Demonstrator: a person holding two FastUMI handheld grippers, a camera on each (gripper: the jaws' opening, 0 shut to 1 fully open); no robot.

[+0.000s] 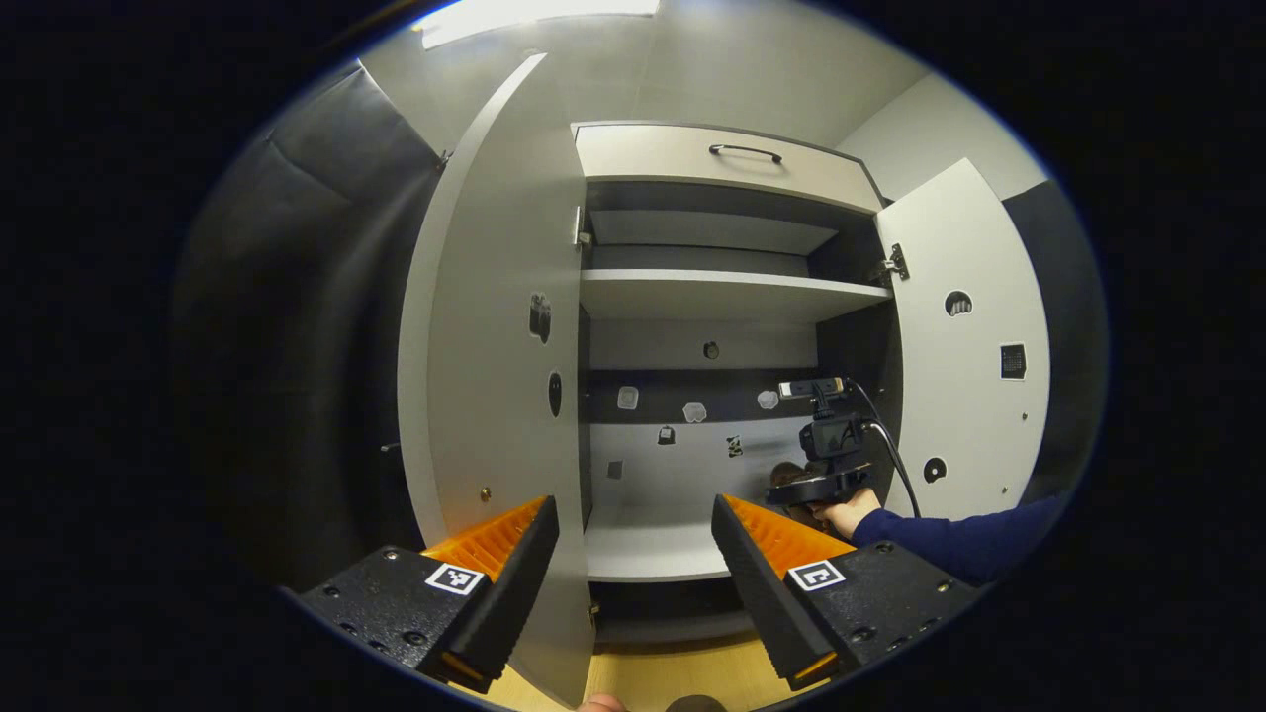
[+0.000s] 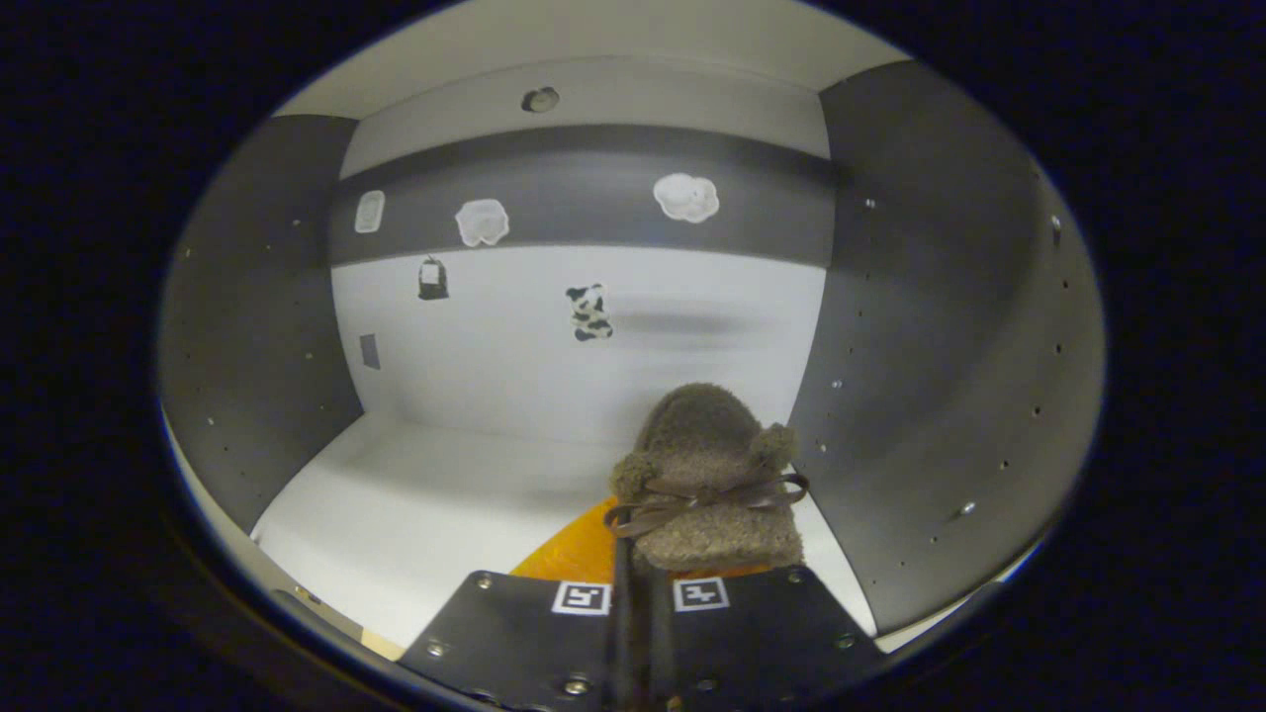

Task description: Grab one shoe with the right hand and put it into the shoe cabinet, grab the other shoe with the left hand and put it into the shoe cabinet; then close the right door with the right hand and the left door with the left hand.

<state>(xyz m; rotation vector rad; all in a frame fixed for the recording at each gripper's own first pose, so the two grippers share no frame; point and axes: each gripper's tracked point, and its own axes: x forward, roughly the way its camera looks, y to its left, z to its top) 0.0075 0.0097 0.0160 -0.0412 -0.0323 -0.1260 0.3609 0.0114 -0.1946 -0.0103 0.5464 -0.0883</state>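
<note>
A fuzzy brown shoe [image 2: 707, 465] with a ribbon bow is clamped in my right gripper [image 2: 643, 564], inside the cabinet's lower compartment near its right wall [image 2: 940, 396]. It hangs just over the white bottom shelf [image 2: 425, 494]; whether it touches, I cannot tell. In the left gripper view, the right gripper [image 1: 826, 465], held by a hand in a dark blue sleeve, reaches into the open cabinet with a bit of the shoe [image 1: 786, 473] showing. My left gripper [image 1: 633, 504] stands open and empty in front of the cabinet, level with the bottom shelf [image 1: 653, 549].
Both doors stand wide open: the left door [image 1: 495, 346] close by my left finger, the right door [image 1: 964, 376] beyond the sleeve. An upper shelf [image 1: 712, 287] and a drawer with a handle [image 1: 722, 163] sit above. Wooden floor [image 1: 673, 677] lies below.
</note>
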